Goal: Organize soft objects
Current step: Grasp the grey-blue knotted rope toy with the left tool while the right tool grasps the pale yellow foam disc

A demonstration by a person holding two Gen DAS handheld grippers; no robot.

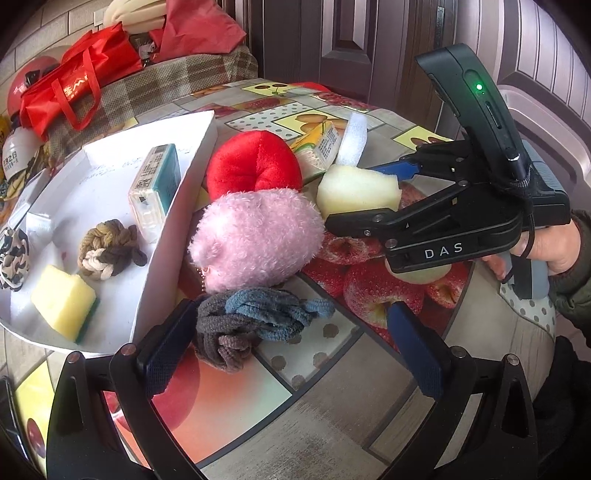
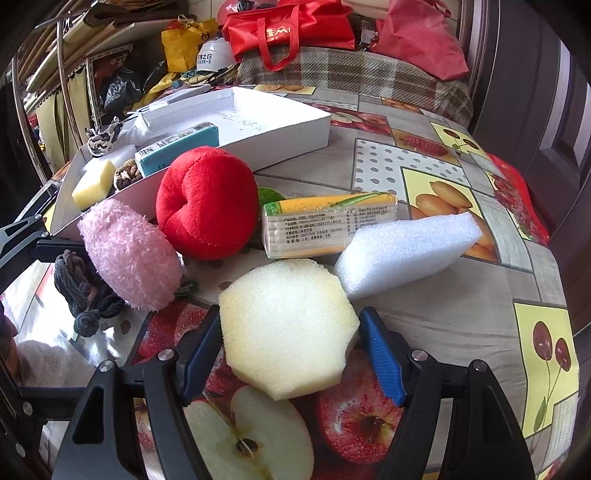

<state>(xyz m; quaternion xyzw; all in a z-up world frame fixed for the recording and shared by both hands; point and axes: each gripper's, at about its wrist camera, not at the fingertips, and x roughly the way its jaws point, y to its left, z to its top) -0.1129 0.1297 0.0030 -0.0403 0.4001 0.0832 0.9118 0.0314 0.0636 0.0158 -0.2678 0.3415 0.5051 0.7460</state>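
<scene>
A white box point(image 1: 173, 206) point(image 2: 295, 125) holds a yellow sponge point(image 1: 62, 301), a knotted rope ball point(image 1: 110, 251) and a teal tissue pack point(image 1: 155, 188). Beside it on the table lie a pink fluffy plush point(image 1: 255, 236) point(image 2: 129, 254), a red plush point(image 1: 255, 162) point(image 2: 207, 199), a grey-blue knotted cloth point(image 1: 251, 325) point(image 2: 81, 291), a white foam block point(image 2: 406, 251) and a yellow tissue pack point(image 2: 328, 225). My left gripper point(image 1: 291, 354) is open around the knotted cloth. My right gripper point(image 2: 291, 354) point(image 1: 369, 195) has its fingers on both sides of a pale yellow sponge point(image 2: 288, 328) point(image 1: 356, 190).
The table has a fruit-print cloth point(image 2: 461, 332). Behind the box are a red bag point(image 1: 74, 85) point(image 2: 288, 29), a plaid cushion point(image 2: 351, 74) and shelf clutter at the left. A dark door point(image 1: 351, 44) stands behind the table.
</scene>
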